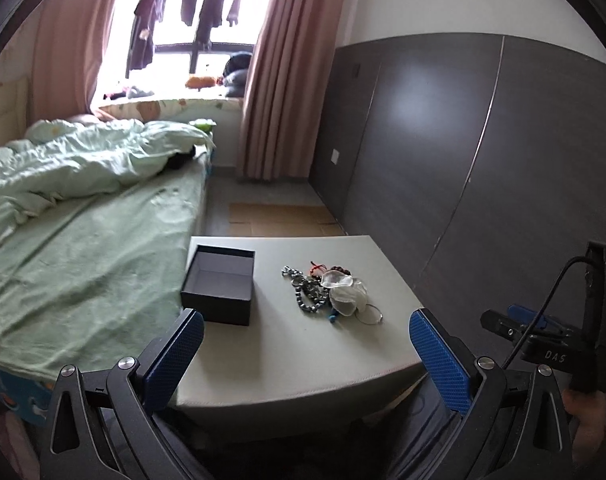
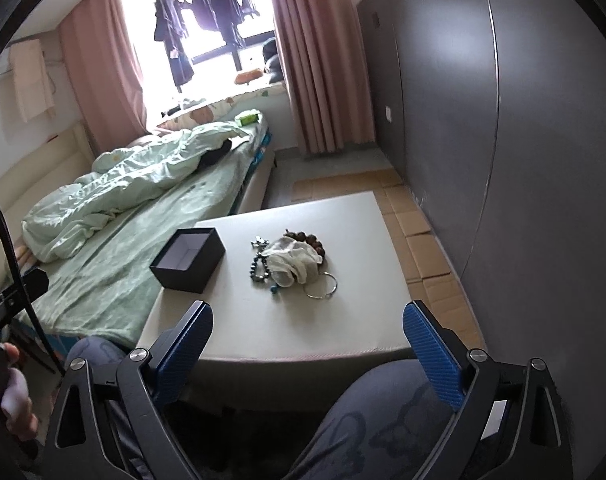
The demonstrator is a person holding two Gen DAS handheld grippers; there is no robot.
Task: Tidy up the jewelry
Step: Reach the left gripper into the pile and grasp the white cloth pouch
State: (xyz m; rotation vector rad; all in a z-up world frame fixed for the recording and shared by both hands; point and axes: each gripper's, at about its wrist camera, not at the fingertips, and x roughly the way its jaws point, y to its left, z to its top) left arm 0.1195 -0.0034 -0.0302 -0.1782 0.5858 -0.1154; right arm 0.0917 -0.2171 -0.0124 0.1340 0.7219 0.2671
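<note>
A pile of jewelry point(image 1: 327, 292) lies on a pale square table point(image 1: 287, 364): bead bracelets, a chain, a white pouch and thin metal hoops. An open black box point(image 1: 219, 284) stands left of it, empty inside. My left gripper point(image 1: 307, 340) is open and empty above the table's near edge. In the right wrist view the jewelry pile point(image 2: 293, 266) and the black box point(image 2: 187, 260) sit on the table point(image 2: 303, 328). My right gripper point(image 2: 308, 330) is open and empty near the front edge. The right gripper also shows in the left wrist view point(image 1: 523, 324).
A bed point(image 1: 83, 240) with green sheets runs along the table's left side. A dark grey wall panel point(image 1: 483, 160) stands on the right. Cardboard point(image 2: 419, 240) lies on the floor by the wall. My knee point(image 2: 375, 420) is below the table's front edge.
</note>
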